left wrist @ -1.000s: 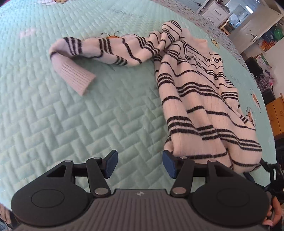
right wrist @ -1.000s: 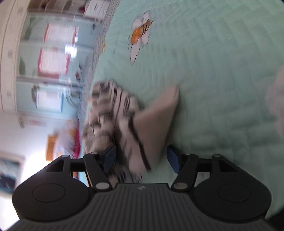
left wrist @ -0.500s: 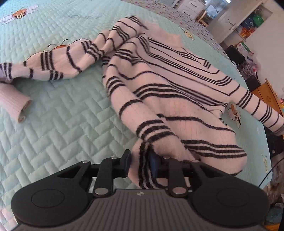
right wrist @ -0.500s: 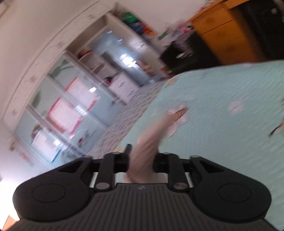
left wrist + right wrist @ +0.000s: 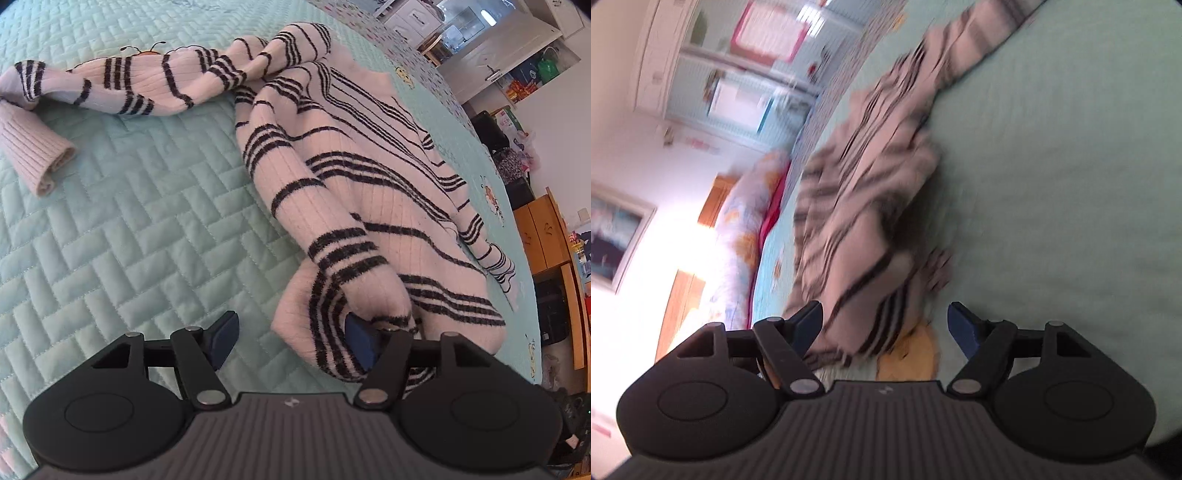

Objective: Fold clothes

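Observation:
A white sweater with black stripes (image 5: 351,177) lies crumpled on a mint quilted bedspread (image 5: 129,240). One sleeve (image 5: 147,85) stretches left and ends in a plain ribbed cuff (image 5: 33,155). My left gripper (image 5: 291,341) hangs low over the near hem. Its jaws are opening, and a fold of the hem sits between them against the right pad (image 5: 360,343) without being pinched. In the blurred right wrist view, my right gripper (image 5: 884,328) is opening too. A bunched part of the sweater (image 5: 868,177) lies loose just ahead of and between its fingers.
The bed's right edge drops toward wooden cabinets (image 5: 546,236) and dark clutter on the floor. White cupboards (image 5: 491,55) stand beyond the far end of the bed. A flowered pillow or duvet (image 5: 738,229) lies along the bed's far side in the right wrist view.
Half a second ago both grippers were shut on fabric, the left on the hem, the right on a lifted pale piece. Both have let go, and the right view has swung down to the bed.

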A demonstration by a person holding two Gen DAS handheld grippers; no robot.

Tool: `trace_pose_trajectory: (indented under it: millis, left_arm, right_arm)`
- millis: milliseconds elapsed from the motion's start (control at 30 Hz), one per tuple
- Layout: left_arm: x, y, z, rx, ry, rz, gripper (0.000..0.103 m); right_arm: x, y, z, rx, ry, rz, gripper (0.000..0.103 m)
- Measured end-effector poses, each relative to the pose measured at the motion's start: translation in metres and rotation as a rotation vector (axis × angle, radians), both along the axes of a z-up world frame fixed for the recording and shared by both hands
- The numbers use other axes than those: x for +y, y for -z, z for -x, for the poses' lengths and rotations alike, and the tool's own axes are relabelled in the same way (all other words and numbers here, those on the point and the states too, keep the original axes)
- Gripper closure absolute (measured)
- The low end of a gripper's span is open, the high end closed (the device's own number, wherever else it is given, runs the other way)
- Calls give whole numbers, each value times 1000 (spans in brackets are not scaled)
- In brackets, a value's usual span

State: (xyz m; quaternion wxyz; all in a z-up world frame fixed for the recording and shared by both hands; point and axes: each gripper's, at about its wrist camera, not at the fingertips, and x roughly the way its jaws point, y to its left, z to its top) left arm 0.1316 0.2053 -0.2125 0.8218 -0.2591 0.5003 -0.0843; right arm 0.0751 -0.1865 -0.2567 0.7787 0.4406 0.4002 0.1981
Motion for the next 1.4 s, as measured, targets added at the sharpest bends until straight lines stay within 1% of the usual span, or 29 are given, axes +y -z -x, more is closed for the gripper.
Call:
trace_pose_trajectory:
  millis: [33, 167, 200, 233, 267, 300, 333, 400, 467, 500, 533, 567, 600, 633, 667, 733, 833, 900, 933, 967, 1000, 1067, 1133, 1167, 1233, 1300, 1367, 1400]
  left_arm:
    - [-3, 1, 0, -6, -3, 1, 37]
    - [-13, 3, -4, -19, -10, 11, 37]
    - [-14, 2, -6, -22, -9, 17, 37]
    - [-15, 1, -6, -24, -7, 23, 38]
    - [-16, 0, -8, -29, -5, 25, 41]
    - [-17, -6, -10, -41, -2, 15, 64]
    - [-17, -12, -13, -55, 1, 2, 93]
    - [-12, -38, -16, -122, -18, -6, 92]
    - [-2, -70, -19, -215, -40, 31, 92]
    - [2, -85, -20, -254, -51, 39, 92]
    - [5, -100, -21, -289, -62, 42, 91]
    - [8, -112, -22, -314, -73, 39, 91]
    - [10, -116, -23, -324, -78, 31, 87]
    - [12, -115, -23, -320, -79, 20, 80]
    - [12, -105, -21, -292, -88, 11, 77]
    - [12, -79, -14, -222, -97, -13, 73]
    - [13, -33, -2, -111, -103, -91, 73]
    - [10, -21, -2, -95, -87, -140, 72]
    - [8, -16, -2, -91, -77, -163, 70]
    - [6, -11, -2, -86, -68, -187, 70]
    - [4, -6, -3, -82, -58, -210, 70]
    - [-12, -8, -6, -128, -9, -370, 68]
    - [-34, -5, -11, -178, 55, -576, 67]
    - [-45, -1, -13, -202, 94, -675, 67]
    - [-66, 8, -16, -249, 177, -869, 67]
    - [-81, 15, -16, -307, 249, -996, 66]
    - [-82, 21, -21, -337, 259, -1046, 62]
    - [-82, 23, -24, -350, 260, -1067, 58]
  right_arm:
    - [13, 5, -4, 1, -29, -1, 28]
    - [28, 9, -24, 10, 4, 22, 29]
    - [31, 9, -30, 9, 5, 20, 40]
    - [34, 8, -36, 13, -23, 14, 54]
    - [36, 6, -40, 16, -48, 24, 90]
    - [36, -1, -44, 4, -51, 56, 89]
    - [34, -13, -43, -34, -45, 82, 89]
    - [21, -46, -40, -126, -11, 60, 92]
    - [2, -84, -41, -218, 32, 21, 92]
    - [-8, -102, -42, -259, 51, -3, 91]
    - [-18, -110, -48, -274, 66, -30, 88]
    - [-28, -117, -53, -288, 81, -57, 77]
    - [-37, -123, -59, -298, 96, -80, 50]
    - [-37, -114, -61, -263, 110, -56, 33]
    - [-38, -104, -62, -229, 123, -31, 20]
    - [-39, -85, -65, -160, 149, 15, 20]
    - [-26, -37, -42, -55, 148, 41, 20]
    - [-15, -24, -30, -39, 137, 89, 21]
    - [-9, -18, -24, -34, 130, 117, 21]
    - [2, -21, -23, -56, 115, 192, 21]
    - [16, -27, -23, -91, 86, 288, 21]
    - [54, -40, -22, -187, 8, 499, 21]
    - [91, -46, -19, -269, -62, 662, 21]
    - [108, -43, -18, -286, -77, 736, 21]
    - [132, -34, -28, -281, -72, 802, 21]
    - [150, -25, -37, -280, -62, 850, 21]
    - [158, -16, -47, -265, -51, 884, 21]
    - [160, -12, -51, -251, -46, 901, 23]
